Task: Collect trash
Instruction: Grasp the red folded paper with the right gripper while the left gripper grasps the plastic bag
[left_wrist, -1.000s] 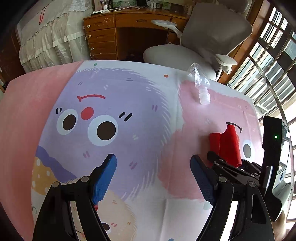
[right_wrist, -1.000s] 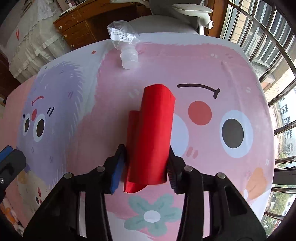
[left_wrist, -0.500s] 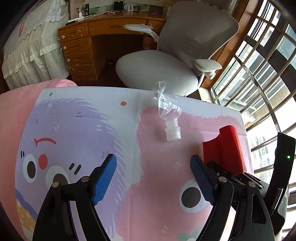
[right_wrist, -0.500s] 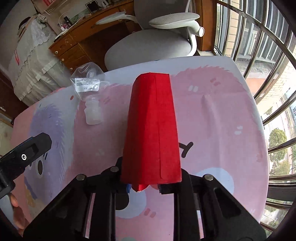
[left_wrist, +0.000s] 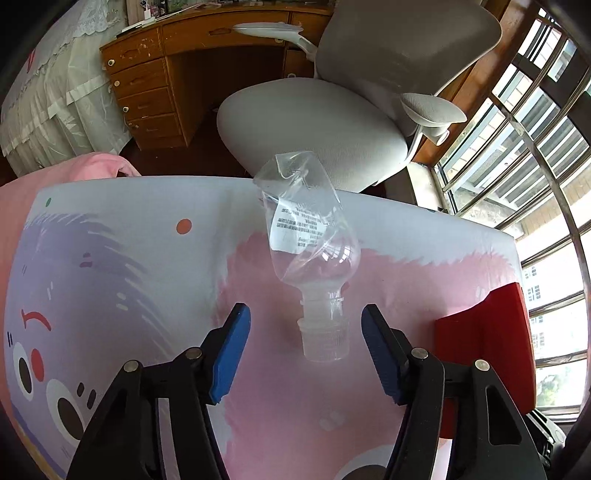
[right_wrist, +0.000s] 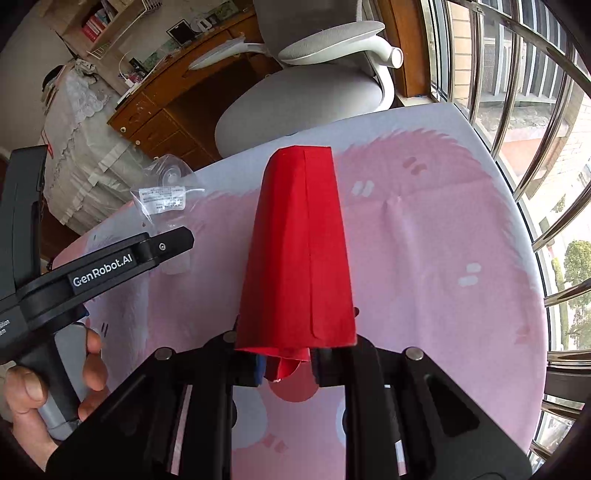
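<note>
Left gripper (left_wrist: 306, 345) spreading wide, straddling cap of crushed clear bottle (left_wrist: 314, 258) lying on cartoon tablecloth (left_wrist: 147, 258). Right gripper (right_wrist: 286, 363) clamping red paper cup (right_wrist: 299, 258), raised beside bottle. Step: second pickup. Next: advancing, closing on bottle neck.

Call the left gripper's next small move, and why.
Probably ease the left gripper forward a touch and close on the cap of the crushed clear bottle. Its blue fingers are open and already straddle the cap, which lies on the tablecloth between them. The right gripper is busy, shut on the red paper cup.
</note>
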